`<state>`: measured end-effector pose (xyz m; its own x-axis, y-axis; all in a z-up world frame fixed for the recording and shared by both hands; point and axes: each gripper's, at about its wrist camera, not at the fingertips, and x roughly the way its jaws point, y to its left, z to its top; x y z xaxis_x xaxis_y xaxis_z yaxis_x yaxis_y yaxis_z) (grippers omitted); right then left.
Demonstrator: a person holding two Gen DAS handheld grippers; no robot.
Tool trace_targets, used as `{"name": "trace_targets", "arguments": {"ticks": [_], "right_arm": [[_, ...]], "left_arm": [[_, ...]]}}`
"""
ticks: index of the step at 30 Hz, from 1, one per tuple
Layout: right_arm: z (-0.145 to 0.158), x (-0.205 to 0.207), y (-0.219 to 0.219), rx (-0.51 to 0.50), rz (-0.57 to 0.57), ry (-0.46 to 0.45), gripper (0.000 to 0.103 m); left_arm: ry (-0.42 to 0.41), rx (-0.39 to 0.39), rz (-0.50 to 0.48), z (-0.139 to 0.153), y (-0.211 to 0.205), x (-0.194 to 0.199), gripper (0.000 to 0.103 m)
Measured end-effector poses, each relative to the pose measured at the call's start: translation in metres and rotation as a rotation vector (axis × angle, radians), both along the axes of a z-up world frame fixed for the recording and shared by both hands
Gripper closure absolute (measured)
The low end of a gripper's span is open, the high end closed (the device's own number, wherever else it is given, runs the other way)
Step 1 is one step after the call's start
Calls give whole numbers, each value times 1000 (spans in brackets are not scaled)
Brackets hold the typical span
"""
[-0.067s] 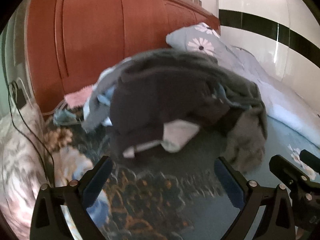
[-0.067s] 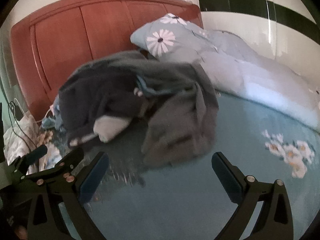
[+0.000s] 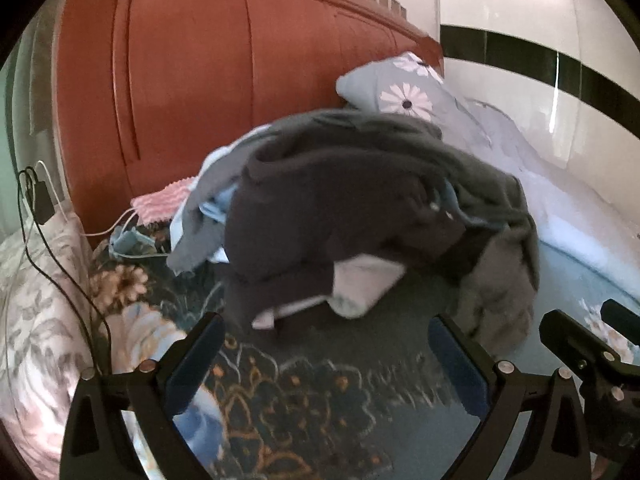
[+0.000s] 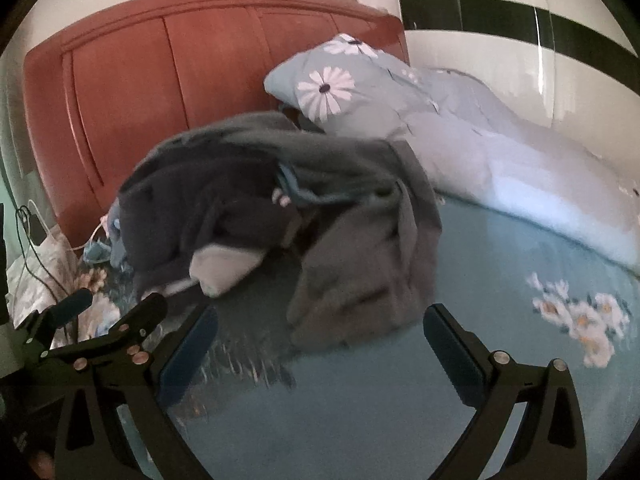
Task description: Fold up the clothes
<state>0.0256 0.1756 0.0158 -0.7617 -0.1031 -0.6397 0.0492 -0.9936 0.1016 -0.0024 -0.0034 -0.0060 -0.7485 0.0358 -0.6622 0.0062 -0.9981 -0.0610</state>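
A heap of unfolded clothes (image 3: 352, 200) lies on the bed against the headboard: a dark garment on top, a grey one (image 4: 360, 264) draped down its right side, a white piece (image 3: 360, 280) poking out below, light blue cloth (image 3: 216, 208) at the left. My left gripper (image 3: 324, 344) hovers open just short of the heap, nothing between its fingers. My right gripper (image 4: 320, 340) is open too, in front of the grey garment, and holds nothing. Each gripper shows at the edge of the other's view.
A red-brown headboard (image 3: 192, 80) stands behind the heap. A flower-print pillow (image 4: 332, 84) and a pale quilt (image 4: 520, 176) lie at the right. A pink cloth (image 3: 160, 204), a charger and black cable (image 3: 40, 208) sit at the left. Teal flowered bedsheet (image 4: 480, 272) spreads in front.
Both views have shifted only slightly; the clothes heap lies as before and both grippers stay open.
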Motion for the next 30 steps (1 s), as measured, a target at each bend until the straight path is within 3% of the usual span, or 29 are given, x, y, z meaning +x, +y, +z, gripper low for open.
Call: {"name": "trace_targets", "arguments": {"ticks": [4,9,16,21,30], "right_arm": [[-3,-10,-19,78,17,-4,0],[-3,-19,-42,162,41,3,0],[-1,-5,-37,99,100,164,0],[5,3,-29,54,109,215,0],[21,37,-33,69,112,310,0]], "left_arm": [[-46,67,-20,-13,-16,-26,0],[35,-31,20,-4,-26,-27,0],[140,-36,21,10,-26,-14,0],[201,-48,52,17,-23,-4,0],[299,-84,98,29,-13,22,0]]}}
